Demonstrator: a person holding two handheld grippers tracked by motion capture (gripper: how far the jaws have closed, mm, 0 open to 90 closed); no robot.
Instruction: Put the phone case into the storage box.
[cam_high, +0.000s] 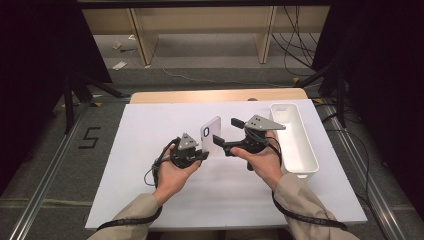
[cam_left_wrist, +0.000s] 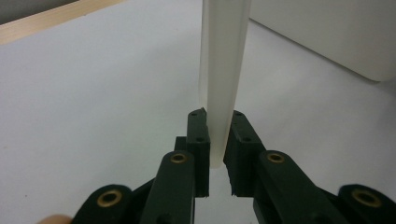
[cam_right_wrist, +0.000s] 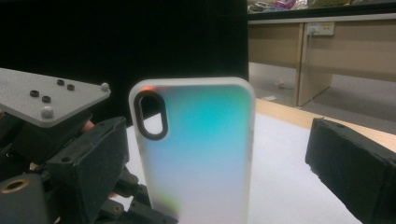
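A white sheet covers most of the pale wooden desk (cam_high: 215, 95), leaving a bare strip of wood along its far edge. Beyond that edge lies a grey carpeted floor (cam_high: 200, 75) — black cables (cam_high: 295, 45) trail across it at the far right, and scraps of paper (cam_high: 119, 65) lie at the far left. A light wooden bench frame (cam_high: 200, 30) stands farther back. Black curtains (cam_high: 30, 60) close off both sides. Metal floor rails (cam_high: 45, 190) run alongside the desk.

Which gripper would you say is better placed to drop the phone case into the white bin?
Probably the left gripper: its jaws already clamp the phone case. The right gripper is open, though nearer the white bin.
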